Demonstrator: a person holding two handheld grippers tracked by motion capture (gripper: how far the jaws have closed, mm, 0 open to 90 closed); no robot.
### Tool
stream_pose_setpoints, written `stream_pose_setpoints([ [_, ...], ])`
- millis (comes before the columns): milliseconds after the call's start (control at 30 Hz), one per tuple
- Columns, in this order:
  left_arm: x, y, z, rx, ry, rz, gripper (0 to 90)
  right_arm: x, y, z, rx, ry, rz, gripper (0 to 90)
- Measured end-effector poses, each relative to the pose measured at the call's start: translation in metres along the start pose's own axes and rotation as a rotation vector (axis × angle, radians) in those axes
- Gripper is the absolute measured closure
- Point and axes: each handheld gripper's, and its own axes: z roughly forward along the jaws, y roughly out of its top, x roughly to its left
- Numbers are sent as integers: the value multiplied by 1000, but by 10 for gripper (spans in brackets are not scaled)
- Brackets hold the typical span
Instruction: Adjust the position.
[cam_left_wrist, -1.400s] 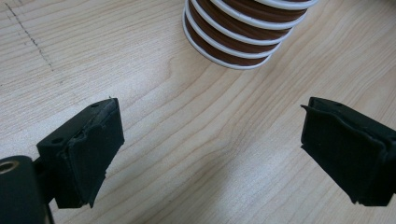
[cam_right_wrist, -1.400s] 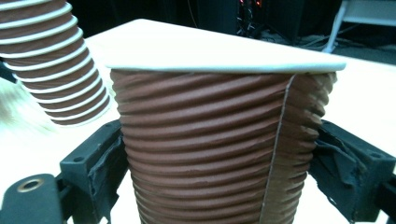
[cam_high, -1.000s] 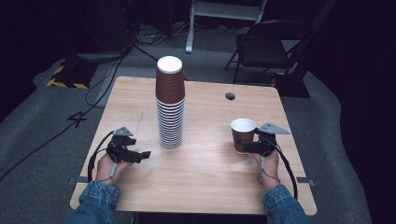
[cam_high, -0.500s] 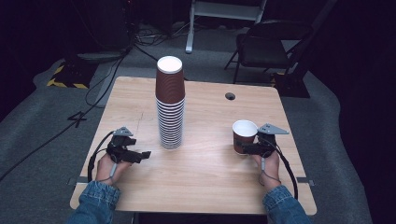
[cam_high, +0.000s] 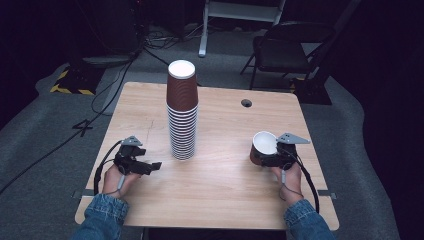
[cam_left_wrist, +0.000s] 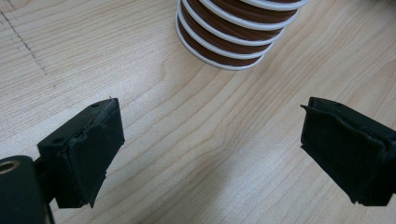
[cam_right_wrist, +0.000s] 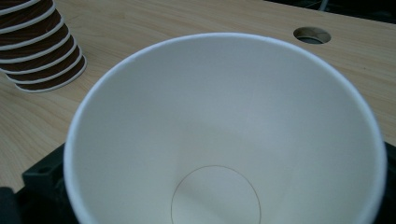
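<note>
Cups make up most of what the wooden table (cam_high: 220, 190) carries: a tall stack of brown paper cups (cam_high: 182, 112), upside down with white rims, stands left of centre. In the left gripper view its top is cut off by the frame and a few bottom rims (cam_left_wrist: 224, 46) show. The left gripper (cam_high: 149, 166) sits low over the table near its left front edge, jaws spread wide apart with bare wood between them, pointing toward the foot of the stack. The right gripper (cam_high: 267, 159) is clamped on a single brown cup (cam_high: 263, 147), held mouth-up and tilted, well apart from the stack. In the right gripper view that cup's white inside (cam_right_wrist: 224, 140) hides the jaws almost wholly; only dark corners of them peek out at the lower edges, and the cup's base is cut off. A round cable hole (cam_high: 245, 103) lies in the far part of the table. Behind, a dark chair (cam_high: 287, 47) is hard to make out
</note>
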Motion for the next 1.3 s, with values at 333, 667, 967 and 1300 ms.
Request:
stream_pose_setpoints([
  [333,-1,-1,-1,10,13,1,60,0,10,-21,-33,-11,-14,0],
  [667,-10,-6,-7,45,72,34,58,4,19,-58,-3,8,-37,0],
  [967,-12,-14,-10,71,104,17,50,-1,7,-85,82,4,-25,0],
  [1300,-7,-22,-9,113,131,4,48,-21,-30,-101,161,-77,10,0],
])
